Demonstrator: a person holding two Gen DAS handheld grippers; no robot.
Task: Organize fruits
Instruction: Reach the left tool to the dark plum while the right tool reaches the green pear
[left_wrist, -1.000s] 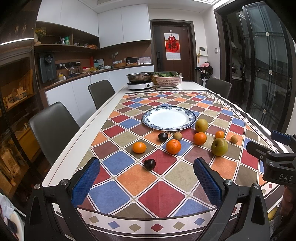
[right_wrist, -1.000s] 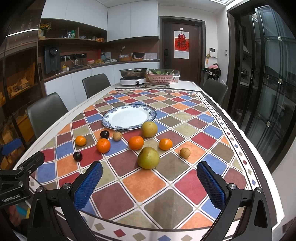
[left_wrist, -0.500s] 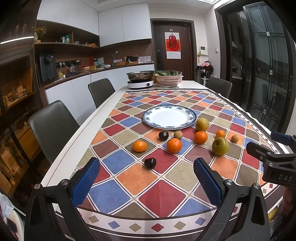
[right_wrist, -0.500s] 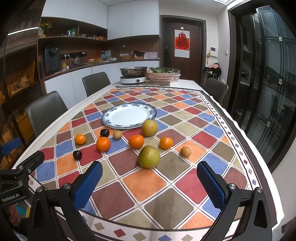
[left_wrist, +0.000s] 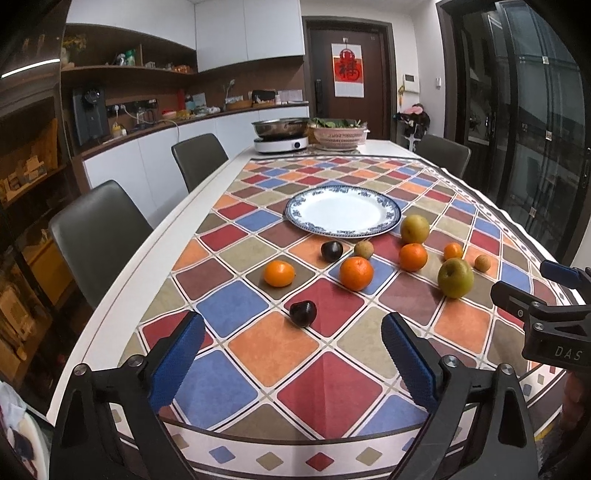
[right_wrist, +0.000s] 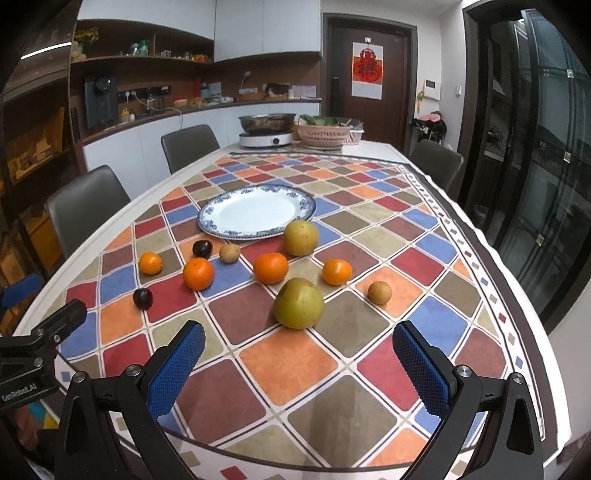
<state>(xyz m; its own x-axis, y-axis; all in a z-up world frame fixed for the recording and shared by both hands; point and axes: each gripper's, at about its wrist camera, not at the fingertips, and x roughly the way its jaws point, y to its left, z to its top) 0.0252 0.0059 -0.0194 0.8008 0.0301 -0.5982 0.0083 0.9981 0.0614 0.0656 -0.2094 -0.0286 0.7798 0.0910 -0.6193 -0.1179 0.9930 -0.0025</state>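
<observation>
Your left gripper (left_wrist: 291, 354) hangs over the near end of the table (left_wrist: 122, 295), its blue pads spread wide with nothing between them; its jaws have just been closing a little. Just beyond its tips a dark plum (left_wrist: 303, 313) lies on a red square of the checked cloth (left_wrist: 273, 347).

Going from left to right across the fruit in the left wrist view: a small orange (left_wrist: 279, 273) sits farthest left, well apart from the plate. A second dark plum (left_wrist: 331, 251) lies just in front of the plate (left_wrist: 295, 221), with a small brown fruit (left_wrist: 363, 249) beside it. In front of those two is a larger orange (left_wrist: 356, 273). Further right another orange (left_wrist: 413, 257) sits just in front of a yellow-green pear (left_wrist: 415, 229), which is close against the plate's right rim; whether it touches the rim is not clear. Then comes a small orange (left_wrist: 453, 251), a big green pear (left_wrist: 455, 277) nearer to you, and a second small brown fruit (left_wrist: 482, 263) farthest right.

The plate is white with a blue patterned rim and has no fruit on it.

Your right gripper (right_wrist: 299, 358) is also spread wide and empty. The big green pear lies just ahead of it, between the lines of its two fingers but past their tips, untouched.
</observation>
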